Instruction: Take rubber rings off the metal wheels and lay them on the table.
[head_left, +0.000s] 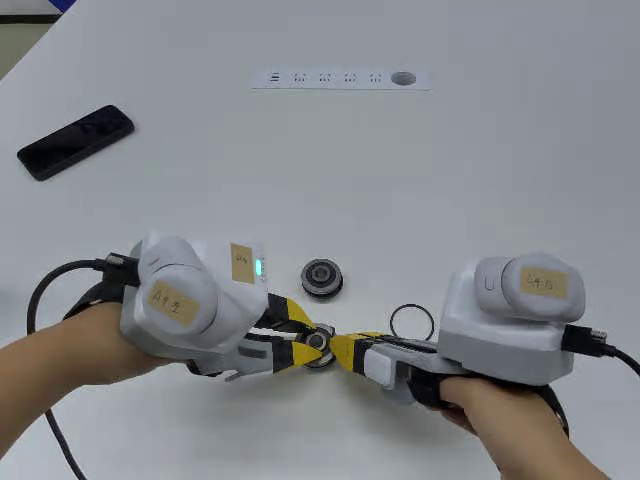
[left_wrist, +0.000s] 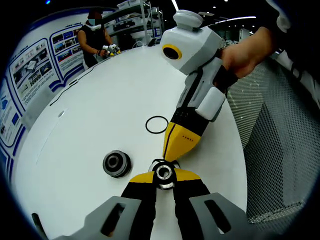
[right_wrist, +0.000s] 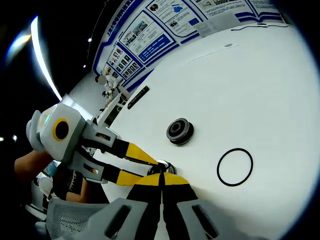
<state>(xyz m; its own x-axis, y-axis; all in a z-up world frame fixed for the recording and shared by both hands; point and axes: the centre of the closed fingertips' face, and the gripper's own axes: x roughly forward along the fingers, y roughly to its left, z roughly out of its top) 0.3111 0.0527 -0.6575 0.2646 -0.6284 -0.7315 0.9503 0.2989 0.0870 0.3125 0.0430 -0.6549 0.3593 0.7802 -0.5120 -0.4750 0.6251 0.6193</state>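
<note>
— Head view: what was seen held over the table (head_left: 480, 170)?

— A metal wheel (head_left: 319, 345) was seen pinched between the yellow jaw tips of the left gripper (head_left: 305, 338), near the table's front edge. Whether it was touching the top could not be told. The right gripper (head_left: 343, 350) was set against it from the opposite side, its jaws pressed together with the tips at the wheel's rim. Whether any rubber was caught between them could not be told.

— And the other pieces?

— A second wheel (head_left: 322, 277) was seen lying on the table just beyond the held one. A loose rubber ring (head_left: 412, 322) was seen flat beside the right gripper, apart from both wheels.

— Was any writing made out?

— Tan labels (head_left: 172, 300) were seen stuck on both gripper bodies, hand-marked, but the characters could not be read. Small symbols were printed along the power strip (head_left: 340, 78) at the far side, also unreadable. A dark phone (head_left: 75, 141) was seen at far left. In the right gripper view, wall posters (right_wrist: 150, 30) with blue headings were shown, their text too small to be read.
</note>
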